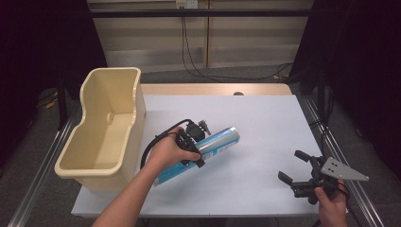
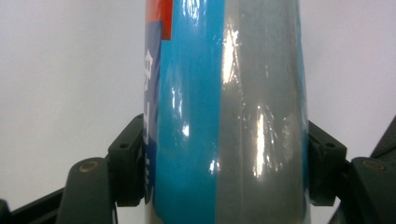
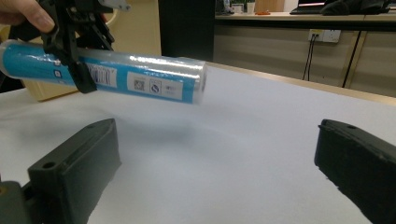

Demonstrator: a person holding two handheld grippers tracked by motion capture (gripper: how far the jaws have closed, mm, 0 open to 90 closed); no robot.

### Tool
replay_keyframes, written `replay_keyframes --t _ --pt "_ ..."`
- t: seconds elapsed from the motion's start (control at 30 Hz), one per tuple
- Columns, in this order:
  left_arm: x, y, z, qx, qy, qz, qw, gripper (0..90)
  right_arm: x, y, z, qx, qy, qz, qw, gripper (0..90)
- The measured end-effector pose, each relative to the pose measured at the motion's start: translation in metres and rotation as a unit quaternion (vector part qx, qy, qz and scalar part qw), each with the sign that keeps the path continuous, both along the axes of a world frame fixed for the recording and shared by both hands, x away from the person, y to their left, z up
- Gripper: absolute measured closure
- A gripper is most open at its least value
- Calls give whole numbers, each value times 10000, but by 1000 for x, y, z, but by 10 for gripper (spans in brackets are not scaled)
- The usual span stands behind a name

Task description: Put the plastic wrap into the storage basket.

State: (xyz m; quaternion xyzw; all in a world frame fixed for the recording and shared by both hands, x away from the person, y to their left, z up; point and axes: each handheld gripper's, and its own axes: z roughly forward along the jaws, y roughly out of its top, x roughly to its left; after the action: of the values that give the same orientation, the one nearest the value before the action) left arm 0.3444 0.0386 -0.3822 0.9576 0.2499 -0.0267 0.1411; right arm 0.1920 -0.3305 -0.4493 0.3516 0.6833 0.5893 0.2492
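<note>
The blue-and-silver cylindrical roll wrapped in glossy clear film [image 1: 203, 151] is held clear of the white table top [image 1: 265, 123], slanting from near the front corner of the bin up toward the middle of the table; the right gripper view shows it [image 3: 140, 77] hanging above the surface with a soft shadow beneath it. The white table top covers nearly the whole work area, with a strip of bare wood [image 1: 213, 89] showing along its far edge. On the left side of the table stands a large cream plastic bin with a stepped, open top [image 1: 106, 127], its right wall near the lower end of the roll. The roll carries white label patches with printed marks along its side and a red patch near one end. The left gripper [image 1: 191, 144], gripped in the person's left hand [image 1: 170, 149], has its two black jaws closed against opposite sides of the roll about midway along it; the left gripper view shows the pads pressed flush to the film on both sides of the roll [image 2: 229, 116]. The right gripper [image 1: 295, 172], held in the person's right hand [image 1: 331, 201] near the front right corner of the table, has its jaws spread wide apart with nothing between them, well apart from the roll. A grey three-cornered plate [image 1: 343, 171] sits on top of it.
</note>
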Motion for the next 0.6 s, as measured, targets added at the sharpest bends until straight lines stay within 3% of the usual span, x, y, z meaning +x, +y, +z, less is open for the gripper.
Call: replay_keyframes --t 0.3,0.6 --pt "2 16 44 -113 -99 450 9989 319 -1 -1 0 17 -16 -25 10000 0" --pt "3 31 73 -304 -127 695 9970 319 -1 -1 1 30 -20 -23 10000 1"
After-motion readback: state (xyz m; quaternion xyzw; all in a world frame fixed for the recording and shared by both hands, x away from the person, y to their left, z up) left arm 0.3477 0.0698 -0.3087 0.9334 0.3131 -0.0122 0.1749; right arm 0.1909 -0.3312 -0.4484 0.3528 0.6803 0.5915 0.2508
